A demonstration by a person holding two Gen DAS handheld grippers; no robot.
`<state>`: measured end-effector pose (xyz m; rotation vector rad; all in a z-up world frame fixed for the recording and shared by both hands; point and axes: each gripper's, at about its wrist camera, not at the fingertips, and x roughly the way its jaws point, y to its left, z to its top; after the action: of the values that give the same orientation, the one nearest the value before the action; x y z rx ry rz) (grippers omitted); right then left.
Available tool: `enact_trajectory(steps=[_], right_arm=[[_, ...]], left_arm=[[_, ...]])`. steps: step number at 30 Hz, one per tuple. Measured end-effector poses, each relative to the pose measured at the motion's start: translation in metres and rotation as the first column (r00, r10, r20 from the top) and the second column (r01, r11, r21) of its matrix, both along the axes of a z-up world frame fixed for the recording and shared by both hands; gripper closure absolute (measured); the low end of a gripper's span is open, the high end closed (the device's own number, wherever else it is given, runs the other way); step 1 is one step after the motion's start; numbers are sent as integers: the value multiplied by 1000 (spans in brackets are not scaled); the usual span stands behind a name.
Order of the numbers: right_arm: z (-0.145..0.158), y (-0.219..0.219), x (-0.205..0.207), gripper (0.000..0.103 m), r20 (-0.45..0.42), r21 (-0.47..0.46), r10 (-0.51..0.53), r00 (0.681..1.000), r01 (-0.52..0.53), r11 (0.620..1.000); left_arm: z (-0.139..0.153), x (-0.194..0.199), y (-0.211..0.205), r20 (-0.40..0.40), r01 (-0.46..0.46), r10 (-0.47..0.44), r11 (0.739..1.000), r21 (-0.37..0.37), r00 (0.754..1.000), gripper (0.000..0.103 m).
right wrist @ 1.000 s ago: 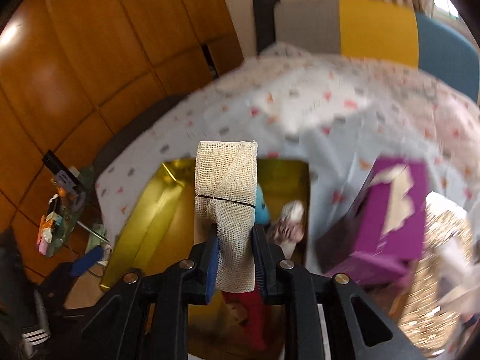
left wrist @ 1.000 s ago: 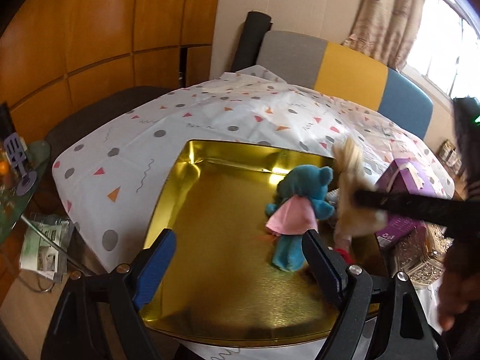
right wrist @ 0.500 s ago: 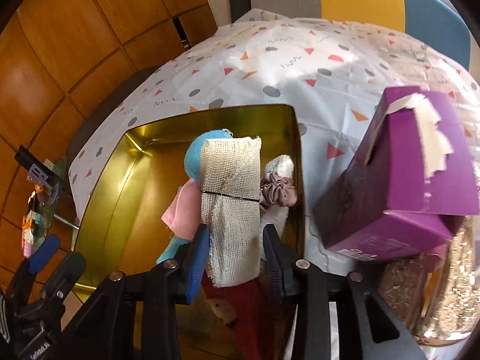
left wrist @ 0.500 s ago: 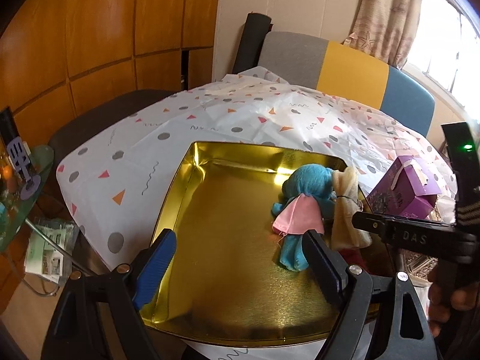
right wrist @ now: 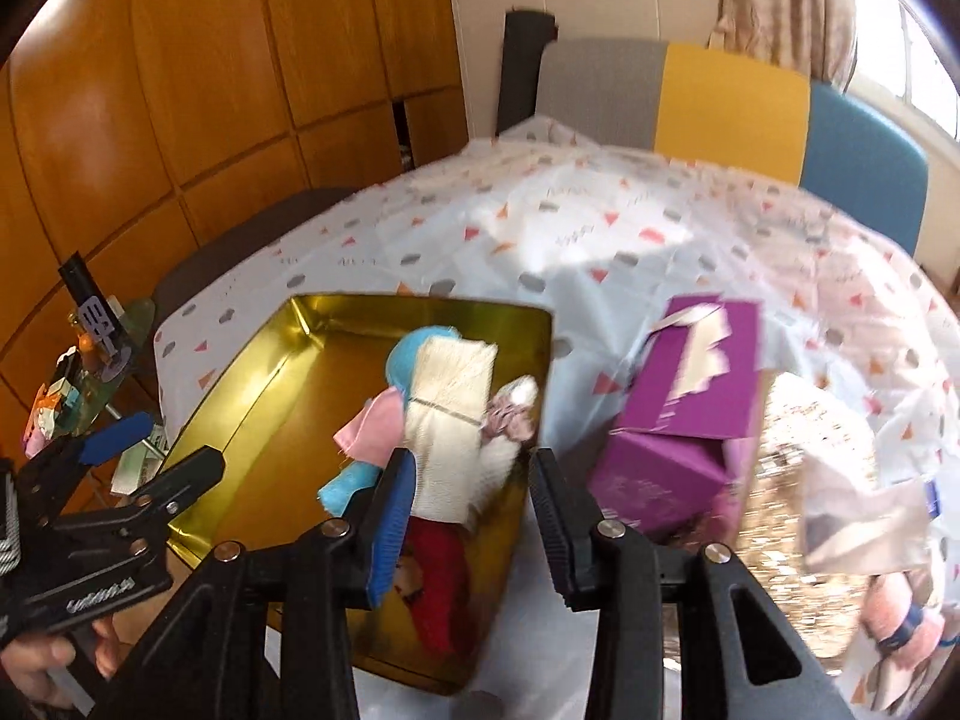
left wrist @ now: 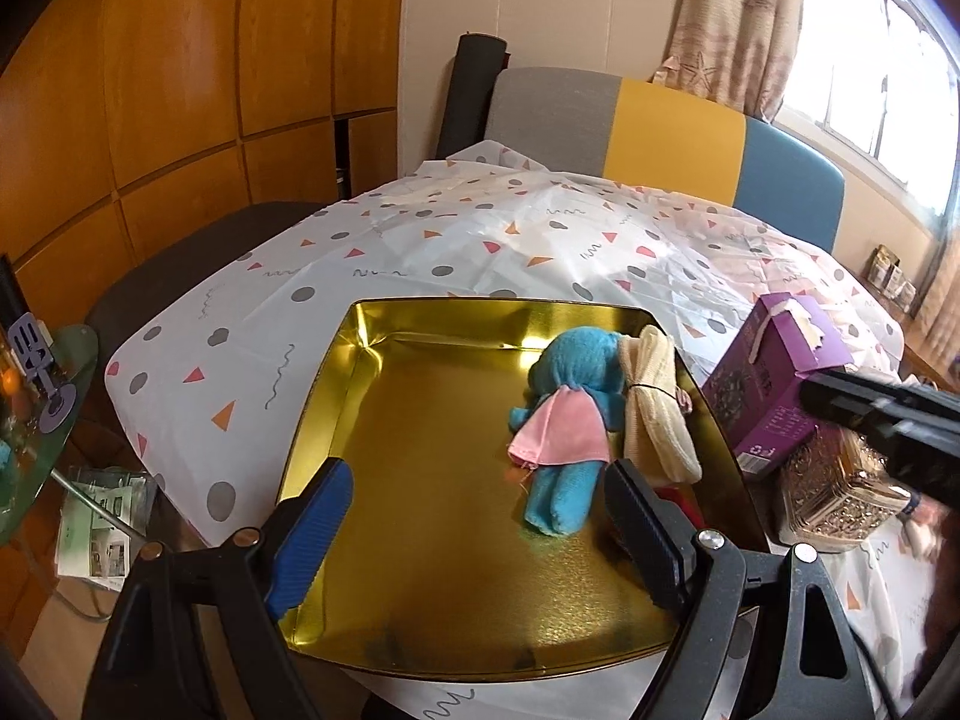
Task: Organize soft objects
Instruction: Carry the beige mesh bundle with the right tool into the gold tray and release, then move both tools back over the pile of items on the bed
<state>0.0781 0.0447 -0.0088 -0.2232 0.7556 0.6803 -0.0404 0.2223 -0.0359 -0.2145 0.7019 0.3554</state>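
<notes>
A gold tray (left wrist: 432, 546) (right wrist: 252, 420) sits on the patterned tablecloth. In it lie a blue plush toy with a pink cape (left wrist: 570, 420) (right wrist: 384, 420), a cream gauze roll (left wrist: 654, 414) (right wrist: 450, 414) beside it, a pink scrunchie on a white soft thing (right wrist: 510, 414) and a red soft item (right wrist: 438, 576). My left gripper (left wrist: 474, 528) is open over the tray's near edge, empty. My right gripper (right wrist: 468, 516) is open just behind the gauze roll, not touching it. The right gripper's body also shows in the left wrist view (left wrist: 888, 420).
A purple box (left wrist: 774, 384) (right wrist: 684, 426) stands right of the tray, with a glittery gold container (left wrist: 840, 492) (right wrist: 798, 480) beside it. A small glass side table (left wrist: 36, 420) with clutter stands left. A grey, yellow and blue chair back (left wrist: 660, 132) is behind the table.
My right gripper opened and let go of the gauze roll, which now lies in the tray beside the blue plush. The right gripper has drawn back. The left gripper has barely moved.
</notes>
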Motion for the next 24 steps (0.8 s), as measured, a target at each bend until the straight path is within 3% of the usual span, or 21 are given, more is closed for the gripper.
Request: enact_trajectory(steps=[8,14,17,21,24], right_arm=[[38,-79,3,64,108,91,-125,986,116,989],[53,-158,22,64,131,118,-327,936,313,943],[51,-201,33,64,105,132,-439,892,425,896],[43,-255,43,64,81,134,-579,811,567,813],[32,-300,50,64,32,146,-690,723,680,719]], left_arm=[[1,5,-16,-17,45,-44,999,20,999,16],[1,9,-28,-29,75,-74,997,32,997,16],[1,12,-35,-37,94,-93,995,38,995,16],[3,14,-44,-36,123,-122,991,45,992,16],[5,18,-51,-37,148,-146,987,56,989,16]])
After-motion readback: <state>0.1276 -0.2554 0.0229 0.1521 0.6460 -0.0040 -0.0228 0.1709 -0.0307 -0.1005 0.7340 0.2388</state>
